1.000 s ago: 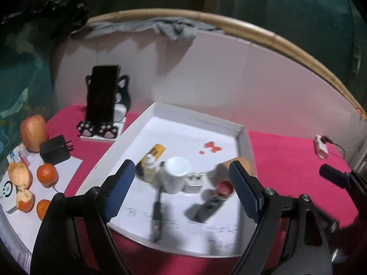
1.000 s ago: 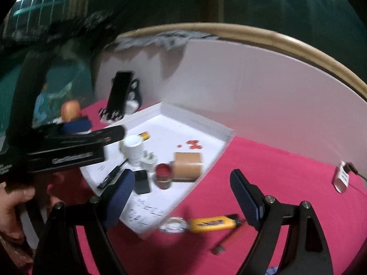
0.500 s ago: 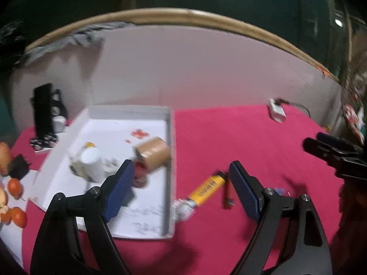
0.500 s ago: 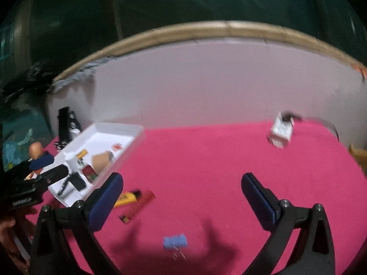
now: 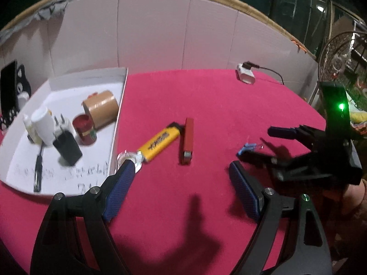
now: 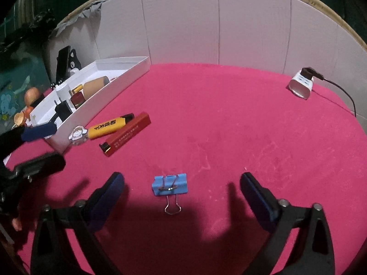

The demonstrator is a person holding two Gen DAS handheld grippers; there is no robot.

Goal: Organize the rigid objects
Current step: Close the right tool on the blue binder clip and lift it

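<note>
to take the blue binder clip cleanly: lower the right gripper straight over it, straddle the plastic body rather than the wire loops, press flat to the red cloth before squeezing, then carry to the white tray. right jaws just narrowed a little from their widest, wide apart, nothing pinched, clip lying on the cloth between and just ahead of them. left gripper likewise spread and empty, near the yellow lighter and red lighter beside the tray.
</note>
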